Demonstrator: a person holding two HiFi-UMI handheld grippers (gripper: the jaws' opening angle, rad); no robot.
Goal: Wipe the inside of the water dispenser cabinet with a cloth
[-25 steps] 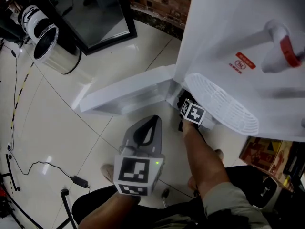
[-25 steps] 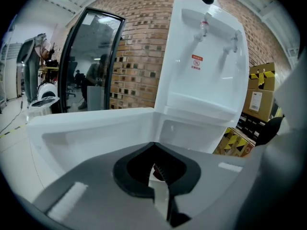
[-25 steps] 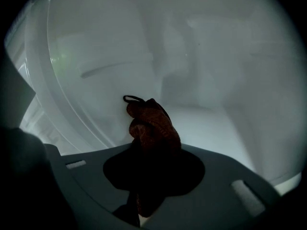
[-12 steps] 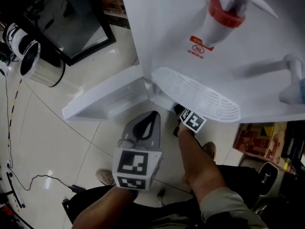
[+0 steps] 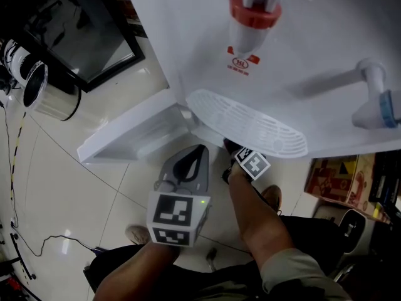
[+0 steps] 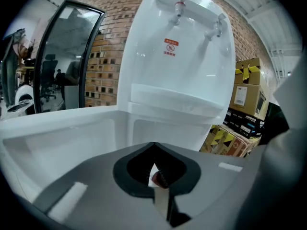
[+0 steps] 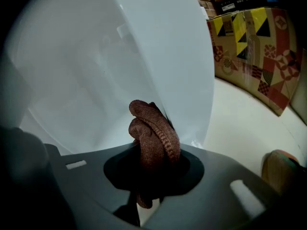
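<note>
In the head view the water dispenser [image 5: 301, 61] fills the frame from 12 to 3 o'clock. Its red tap [image 5: 254, 11] is at 12, its blue tap [image 5: 379, 108] at 3, and the ribbed drip tray [image 5: 247, 125] sits near centre. The cabinet door [image 5: 125, 137] hangs open toward 9 o'clock. The left gripper [image 5: 199, 150] sits just below centre, pointing at the opening, while the right gripper [image 5: 233, 149] reaches under the tray with its tip lost in shadow, so no cloth shows here. The left gripper view looks along the left gripper [image 6: 154, 169], whose jaws are together with nothing clamped. It adds what the head view lacks: the white cabinet [image 6: 163, 133] interior straight ahead at centre, the door's inner face at 9 o'clock, and stacked cartons [image 6: 242, 109] at 3. Only the right gripper view shows the cloth [image 7: 153, 138], a brown ribbed knit, bunched and clamped in the right gripper [image 7: 151, 176]. Its wad stands up at centre beside a white dispenser panel [image 7: 96, 71]; whether it touches I cannot tell. A patterned carton [image 7: 254, 47] lies at 2 o'clock. The cloth looks light, soft and limp, likely to fold or drag under pressure. A hold low on the bunch, as here, with a firm wad left free to rub, seems best, and the smooth plastic should let it glide.
</note>
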